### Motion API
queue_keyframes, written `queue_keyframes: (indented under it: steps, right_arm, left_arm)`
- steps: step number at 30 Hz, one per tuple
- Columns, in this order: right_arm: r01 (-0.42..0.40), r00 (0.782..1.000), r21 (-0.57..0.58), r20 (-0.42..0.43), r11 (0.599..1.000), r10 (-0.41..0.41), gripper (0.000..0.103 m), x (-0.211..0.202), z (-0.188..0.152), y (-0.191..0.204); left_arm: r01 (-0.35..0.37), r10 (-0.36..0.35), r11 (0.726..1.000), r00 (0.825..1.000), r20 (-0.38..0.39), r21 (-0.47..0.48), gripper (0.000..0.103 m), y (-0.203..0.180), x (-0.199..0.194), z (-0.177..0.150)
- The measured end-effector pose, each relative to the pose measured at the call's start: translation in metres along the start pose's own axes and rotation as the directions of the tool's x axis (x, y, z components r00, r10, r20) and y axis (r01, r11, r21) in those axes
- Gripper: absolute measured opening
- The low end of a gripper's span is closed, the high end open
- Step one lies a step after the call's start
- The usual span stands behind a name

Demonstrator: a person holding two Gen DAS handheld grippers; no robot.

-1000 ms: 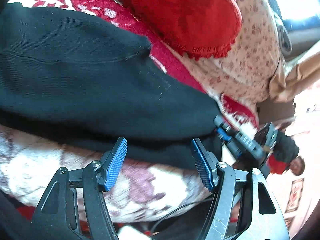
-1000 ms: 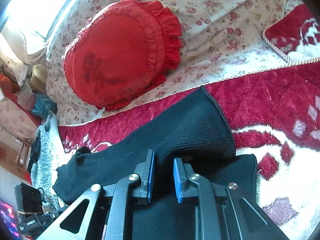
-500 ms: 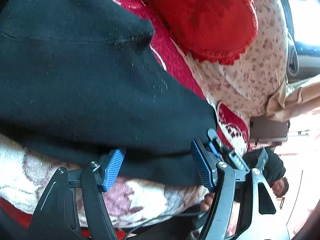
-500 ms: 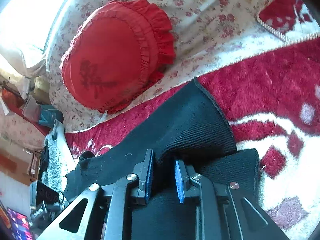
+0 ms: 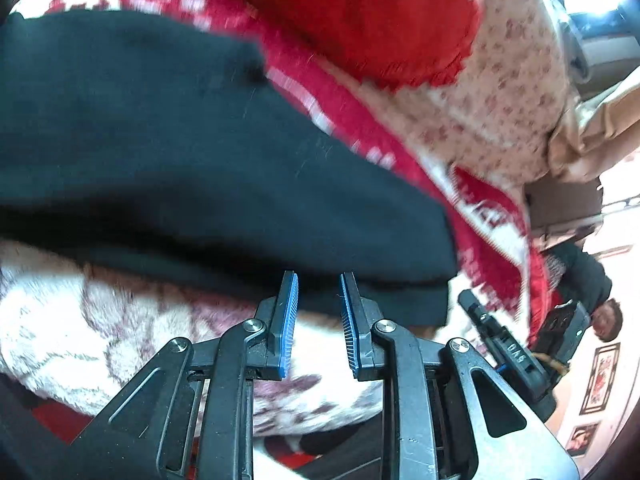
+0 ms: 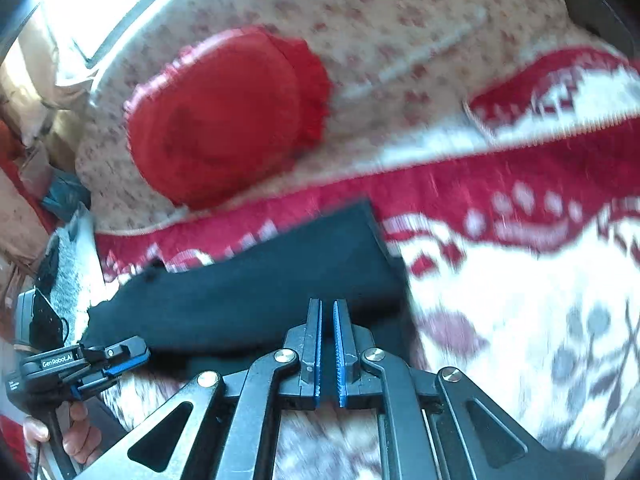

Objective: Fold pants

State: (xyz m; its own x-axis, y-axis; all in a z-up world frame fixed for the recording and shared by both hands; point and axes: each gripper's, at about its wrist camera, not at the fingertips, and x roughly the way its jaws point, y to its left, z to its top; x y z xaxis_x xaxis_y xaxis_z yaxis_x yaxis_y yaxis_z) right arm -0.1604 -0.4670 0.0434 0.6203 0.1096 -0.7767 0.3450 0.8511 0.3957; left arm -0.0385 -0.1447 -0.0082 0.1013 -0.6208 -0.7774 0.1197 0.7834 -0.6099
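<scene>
The black knit pants (image 5: 168, 152) lie folded over themselves on a red and white patterned blanket (image 5: 100, 320). In the left wrist view my left gripper (image 5: 316, 280) has its blue pads narrowed, tips at the near edge of the pants, with a gap between them; no cloth shows between the pads. In the right wrist view the pants (image 6: 260, 280) lie as a long dark strip. My right gripper (image 6: 327, 308) is nearly closed at their near edge, with only a thin slit between the pads. The left gripper also shows there (image 6: 116, 360).
A round red frilled cushion (image 6: 224, 116) rests against a floral sofa back (image 6: 380, 20) behind the pants. The blanket (image 6: 520, 300) spreads to the right. The sofa edge, a person and room clutter lie at the far right of the left wrist view (image 5: 580, 280).
My left gripper's jaws have narrowed from wide open to a small gap. My right gripper has pulled back from the cloth, and the upper layer now lies flatter. Both views are motion-blurred.
</scene>
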Motion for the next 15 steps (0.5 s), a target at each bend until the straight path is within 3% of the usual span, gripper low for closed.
queue_keyframes:
  steps: [2, 4, 5, 6, 8, 11, 15]
  right_arm:
    - [-0.009, 1.000, 0.042, -0.026, 0.999, 0.010, 0.005, 0.007, -0.006, -0.011]
    - [-0.061, 0.998, 0.100, 0.008, 0.993, 0.061, 0.006, 0.004, -0.003, -0.020]
    - [-0.086, 0.996, 0.129, 0.009, 0.988, 0.086, 0.013, 0.005, -0.001, -0.023]
    - [-0.107, 0.994, 0.154, -0.004, 0.982, 0.109, 0.027, 0.008, 0.001, -0.026]
    - [-0.129, 0.991, 0.162, -0.004, 0.978, 0.132, 0.037, 0.012, 0.003, -0.026]
    - [-0.138, 0.989, 0.189, -0.027, 0.972, 0.146, 0.038, 0.031, 0.002, -0.021]
    - [-0.174, 0.979, 0.266, -0.055, 0.948, 0.195, 0.038, 0.059, 0.001, -0.025]
  left_arm:
    - [0.010, -0.011, 0.999, 0.999, -0.030, -0.037, 0.020, 0.011, 0.006, -0.001]
    - [0.040, -0.042, 0.997, 0.999, -0.029, -0.065, 0.020, 0.015, 0.002, 0.000]
    - [0.045, -0.046, 0.997, 0.999, -0.013, -0.065, 0.020, 0.014, -0.002, 0.002]
    - [0.052, -0.052, 0.997, 0.999, 0.003, -0.061, 0.020, 0.014, -0.007, 0.002]
    - [0.078, -0.076, 0.994, 0.997, 0.029, -0.071, 0.025, 0.013, -0.013, 0.004]
    - [0.088, -0.086, 0.991, 0.996, 0.025, -0.096, 0.048, 0.016, -0.011, 0.006]
    - [0.101, -0.100, 0.983, 0.995, 0.014, -0.154, 0.049, 0.016, 0.000, 0.012]
